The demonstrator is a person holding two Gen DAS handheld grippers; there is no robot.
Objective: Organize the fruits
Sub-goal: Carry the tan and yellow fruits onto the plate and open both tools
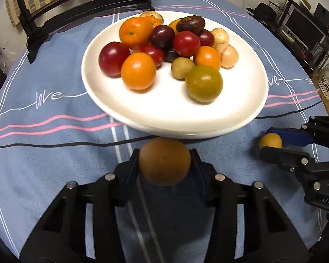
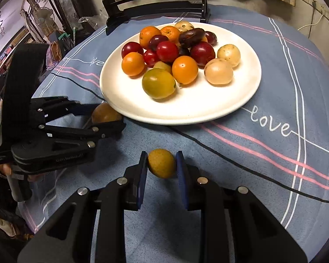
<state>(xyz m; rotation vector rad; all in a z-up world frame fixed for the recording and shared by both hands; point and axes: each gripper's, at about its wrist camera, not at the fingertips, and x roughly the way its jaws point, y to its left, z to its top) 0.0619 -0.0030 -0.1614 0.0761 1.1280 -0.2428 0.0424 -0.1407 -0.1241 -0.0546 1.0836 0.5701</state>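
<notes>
A white plate [image 1: 219, 118] sits mid-table with several fruits: oranges, red plums, a green-yellow citrus [image 1: 204, 83] and pale round fruits. My left gripper [image 1: 164, 161] is shut on a brown round fruit [image 1: 164, 161], just in front of the plate's near rim. My right gripper [image 2: 161, 164] is shut on a small yellow fruit [image 2: 161, 163], over the cloth in front of the plate [image 2: 241, 100]. In the left wrist view the right gripper [image 1: 272, 143] shows at the right edge with the yellow fruit [image 1: 270, 140]. In the right wrist view the left gripper [image 2: 107, 118] holds the brown fruit [image 2: 105, 112] by the plate's left rim.
A blue tablecloth [image 1: 54, 153] with pink and white stripes covers the round table. A black chair [image 1: 81, 11] stands behind the plate. A black cable [image 1: 54, 145] runs across the cloth. Shelves with clutter [image 1: 307, 32] stand at the far right.
</notes>
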